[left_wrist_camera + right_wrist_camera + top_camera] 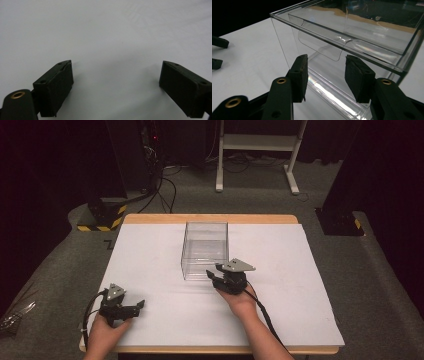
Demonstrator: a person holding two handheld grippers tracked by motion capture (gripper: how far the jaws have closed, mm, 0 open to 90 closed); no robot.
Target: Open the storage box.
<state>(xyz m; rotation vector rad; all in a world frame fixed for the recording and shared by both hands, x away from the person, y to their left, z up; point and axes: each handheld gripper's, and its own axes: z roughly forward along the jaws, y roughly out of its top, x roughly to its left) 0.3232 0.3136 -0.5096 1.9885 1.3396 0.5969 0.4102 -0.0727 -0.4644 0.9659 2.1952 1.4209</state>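
Right gripper [325,75] at front of clear box [204,250] — jaws apart, nothing clamped. Left gripper [116,87] over white table sheet [150,270] — jaws wide apart, holding nothing.

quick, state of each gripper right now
left gripper: open, holding nothing, over the white table
right gripper: open, jaws at the clear box, not gripping it

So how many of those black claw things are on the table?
2. The left gripper lies near the table's front left corner; the right gripper sits mid-table, right at the front of the clear plastic box.
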